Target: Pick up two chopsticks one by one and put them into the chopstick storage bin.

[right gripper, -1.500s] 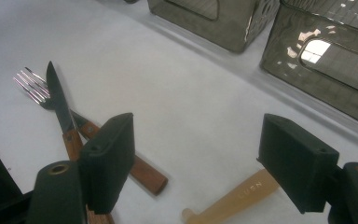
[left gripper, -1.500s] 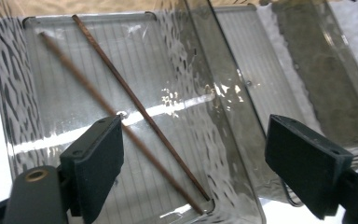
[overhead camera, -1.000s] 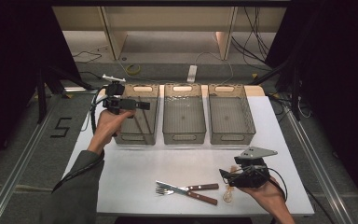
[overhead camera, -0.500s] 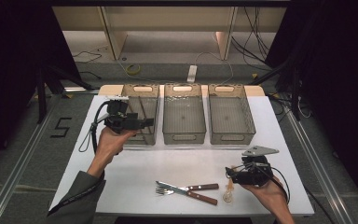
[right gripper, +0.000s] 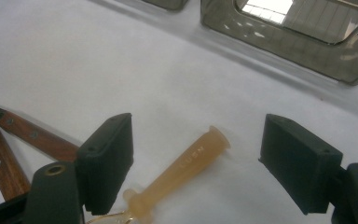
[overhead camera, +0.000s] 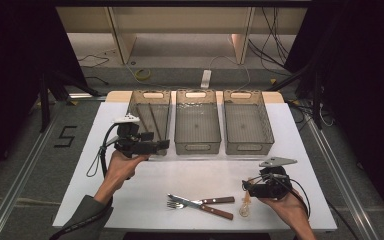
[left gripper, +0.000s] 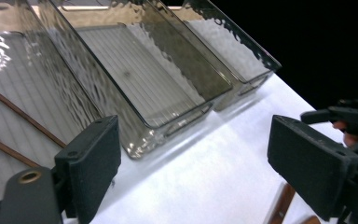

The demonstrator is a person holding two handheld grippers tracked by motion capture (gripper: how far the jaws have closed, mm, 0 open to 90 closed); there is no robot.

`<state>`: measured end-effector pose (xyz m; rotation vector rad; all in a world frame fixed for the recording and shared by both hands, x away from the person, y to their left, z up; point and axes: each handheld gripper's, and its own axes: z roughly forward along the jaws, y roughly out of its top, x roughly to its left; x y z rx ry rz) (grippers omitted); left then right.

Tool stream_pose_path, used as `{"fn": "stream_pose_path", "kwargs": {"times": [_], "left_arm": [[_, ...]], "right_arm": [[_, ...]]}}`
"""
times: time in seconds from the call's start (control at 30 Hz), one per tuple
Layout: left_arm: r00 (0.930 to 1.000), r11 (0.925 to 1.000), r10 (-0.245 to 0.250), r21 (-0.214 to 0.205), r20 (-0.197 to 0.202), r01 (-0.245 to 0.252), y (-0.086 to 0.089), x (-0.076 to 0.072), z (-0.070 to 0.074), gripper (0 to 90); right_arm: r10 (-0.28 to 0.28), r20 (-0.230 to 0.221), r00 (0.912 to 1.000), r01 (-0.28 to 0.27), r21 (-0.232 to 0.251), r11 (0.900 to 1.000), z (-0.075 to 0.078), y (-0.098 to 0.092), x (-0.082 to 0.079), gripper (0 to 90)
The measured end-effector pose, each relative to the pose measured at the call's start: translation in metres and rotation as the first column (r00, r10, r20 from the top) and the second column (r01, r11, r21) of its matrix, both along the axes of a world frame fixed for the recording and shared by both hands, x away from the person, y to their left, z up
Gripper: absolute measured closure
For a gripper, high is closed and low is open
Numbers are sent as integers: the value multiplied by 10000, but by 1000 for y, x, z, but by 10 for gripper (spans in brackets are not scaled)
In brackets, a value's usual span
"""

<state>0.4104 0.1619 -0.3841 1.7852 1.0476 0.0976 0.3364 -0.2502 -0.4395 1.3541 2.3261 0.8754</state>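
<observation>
With two chopsticks (overhead camera: 147, 117) lying in the bin at eleven o'clock (overhead camera: 150, 122), the released left claw (overhead camera: 161, 145) is being drawn back toward the bench (overhead camera: 330, 170) front, while the spread right claw (right gripper: 196, 158) is being lowered around the amber spoon (right gripper: 182, 170) at five o'clock.

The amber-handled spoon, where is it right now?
High view: the amber-handled spoon lies near the table's front edge, right of the knife, just left of the open right hand-held gripper.

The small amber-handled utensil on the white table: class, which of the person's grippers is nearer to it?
Right. The right gripper hovers open directly over the amber-handled utensil; the left gripper is far across the table by the left bin.
</observation>
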Motion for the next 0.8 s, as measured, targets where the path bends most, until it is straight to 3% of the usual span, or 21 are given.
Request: {"fn": "stream_pose_path", "kwargs": {"times": [0.47,0.8], "left_arm": [[9975,9992,-354,207,604,342,-7,-28,-14,167],[9962,9979,-591,287,643,574,-7,-42,-21,167]], "right_arm": [[-67,-565,9984,64,-60,10000,-9,1,5,235],[69,-912,9958,-102,-352,9993,-13,7,4,214]]}}
